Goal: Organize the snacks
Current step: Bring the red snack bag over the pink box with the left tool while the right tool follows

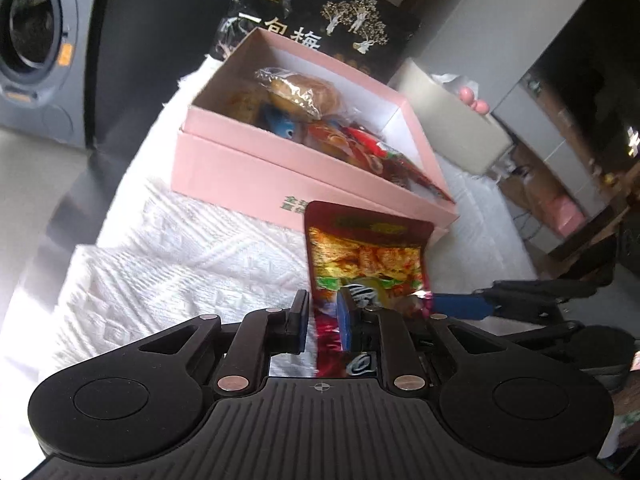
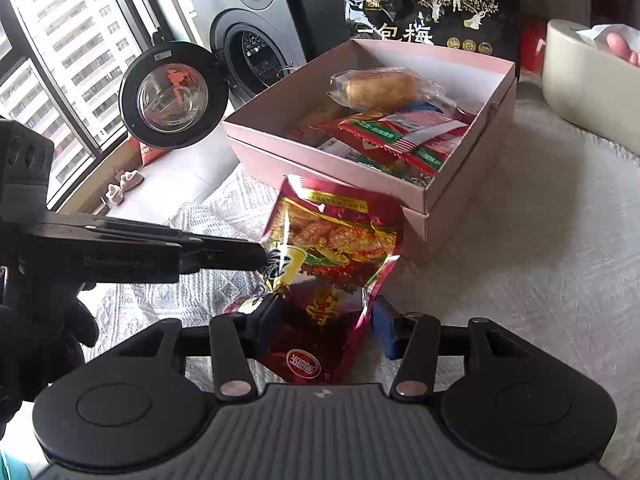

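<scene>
1. The pouch (image 2: 336, 248) is a red and gold foil snack pack, crinkled and glossy, standing nearly upright over the white cloth, just in front of my box.
2. The box (image 1: 256, 176) is pink card with a white inside, open, nested in what I take to be its own lid.
3. Inside lie a wrapped bun (image 2: 378, 88), red-and-green packets (image 2: 404, 138) and something blue, too blurred to name.

A grey washing machine (image 2: 256, 36) stands open-doored by a window (image 2: 60, 60), with a cream bin (image 2: 584, 76) opposite.
</scene>
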The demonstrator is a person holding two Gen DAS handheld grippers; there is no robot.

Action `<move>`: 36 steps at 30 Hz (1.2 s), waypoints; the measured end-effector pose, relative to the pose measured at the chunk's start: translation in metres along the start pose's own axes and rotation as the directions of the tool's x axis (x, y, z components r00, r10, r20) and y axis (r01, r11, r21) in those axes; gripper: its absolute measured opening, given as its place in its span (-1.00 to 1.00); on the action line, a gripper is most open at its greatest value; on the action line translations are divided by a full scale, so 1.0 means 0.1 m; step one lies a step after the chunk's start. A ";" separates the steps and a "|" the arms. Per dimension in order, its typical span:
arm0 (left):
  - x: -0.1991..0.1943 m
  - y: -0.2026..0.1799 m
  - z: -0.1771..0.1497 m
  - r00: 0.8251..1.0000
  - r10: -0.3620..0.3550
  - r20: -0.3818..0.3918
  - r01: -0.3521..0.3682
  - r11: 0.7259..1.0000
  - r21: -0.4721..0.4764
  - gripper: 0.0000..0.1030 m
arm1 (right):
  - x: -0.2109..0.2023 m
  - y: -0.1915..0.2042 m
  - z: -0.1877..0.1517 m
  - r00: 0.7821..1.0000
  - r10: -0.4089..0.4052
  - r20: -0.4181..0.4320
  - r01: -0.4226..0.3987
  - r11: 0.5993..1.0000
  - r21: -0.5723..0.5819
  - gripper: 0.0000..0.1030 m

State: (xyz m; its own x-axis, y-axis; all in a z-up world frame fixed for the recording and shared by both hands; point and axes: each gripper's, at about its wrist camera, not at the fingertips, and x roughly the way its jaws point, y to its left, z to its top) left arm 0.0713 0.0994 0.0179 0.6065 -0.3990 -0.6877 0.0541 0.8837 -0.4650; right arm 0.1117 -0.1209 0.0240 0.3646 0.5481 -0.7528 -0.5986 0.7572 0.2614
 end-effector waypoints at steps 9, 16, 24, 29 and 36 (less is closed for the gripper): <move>-0.26 -0.03 0.02 0.998 -0.046 0.045 0.047 0.999 -0.021 -0.56 | -0.23 0.18 0.09 0.998 0.009 0.067 -0.005 0.999 -0.052 -0.12; -0.35 -0.27 0.71 0.976 -0.067 0.206 0.048 0.994 0.099 -0.75 | -0.46 0.42 0.67 0.975 0.007 0.222 0.029 0.987 -0.161 -0.47; -0.38 0.06 0.50 0.990 0.032 0.137 -0.032 0.999 -0.005 -0.73 | -0.49 0.10 0.71 0.985 0.032 0.171 -0.011 0.993 -0.121 -0.46; -0.41 0.32 0.17 0.994 -0.029 0.103 0.038 0.996 -0.081 -0.72 | -0.25 0.03 0.40 0.998 0.059 0.033 -0.056 0.993 -0.108 -0.31; -0.18 0.48 -0.08 0.996 -0.070 0.047 0.076 0.986 -0.150 -0.69 | 0.18 -0.24 0.30 0.996 0.089 -0.025 -0.087 0.994 0.063 0.00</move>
State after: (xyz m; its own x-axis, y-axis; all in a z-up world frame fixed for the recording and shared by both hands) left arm 0.0568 0.1472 0.0039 0.6378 -0.4477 -0.6267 -0.0199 0.8039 -0.5945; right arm 0.1546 -0.1187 0.0225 0.2920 0.6041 -0.7415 -0.5818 0.7275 0.3636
